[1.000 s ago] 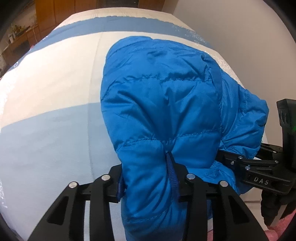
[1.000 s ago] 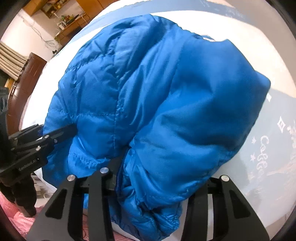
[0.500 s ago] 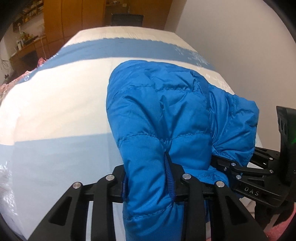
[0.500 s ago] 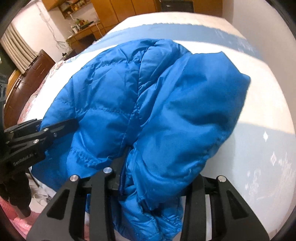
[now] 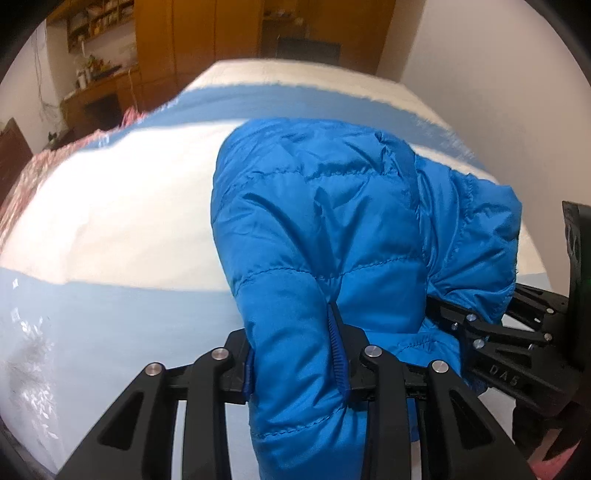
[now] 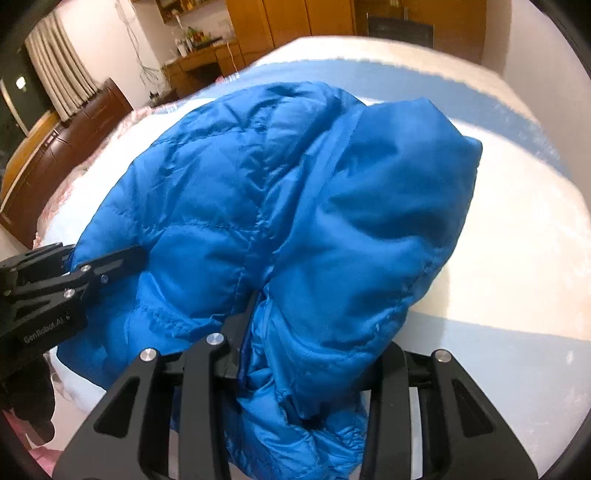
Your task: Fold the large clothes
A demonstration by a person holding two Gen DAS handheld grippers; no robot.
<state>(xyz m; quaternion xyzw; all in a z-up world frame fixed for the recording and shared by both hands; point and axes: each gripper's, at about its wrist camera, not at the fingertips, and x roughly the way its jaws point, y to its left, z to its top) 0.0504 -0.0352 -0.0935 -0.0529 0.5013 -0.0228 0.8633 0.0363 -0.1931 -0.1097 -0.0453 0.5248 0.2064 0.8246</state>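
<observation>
From my seat I saw a bed [image 5: 122, 206] covered by a spread in broad white and pale blue bands. A pink patterned cloth [image 5: 22, 184] lay along its left edge. Behind it stood tall wooden wardrobes [image 6: 295, 18] and a low wooden desk [image 6: 199, 62] crowded with bottles (too small to tell apart). Striped curtains [image 6: 59, 74] hung at far left beside a dark wooden cabinet [image 6: 74, 147], and a plain white wall [image 5: 498, 74] ran along the right.

The jacket [image 5: 332, 236] lies on the bed [image 5: 122, 221]. Seen from the left wrist, the cabinets [image 5: 207, 40] stand behind the bed at 12 o'clock, the desk [image 5: 96, 96] at 10.
</observation>
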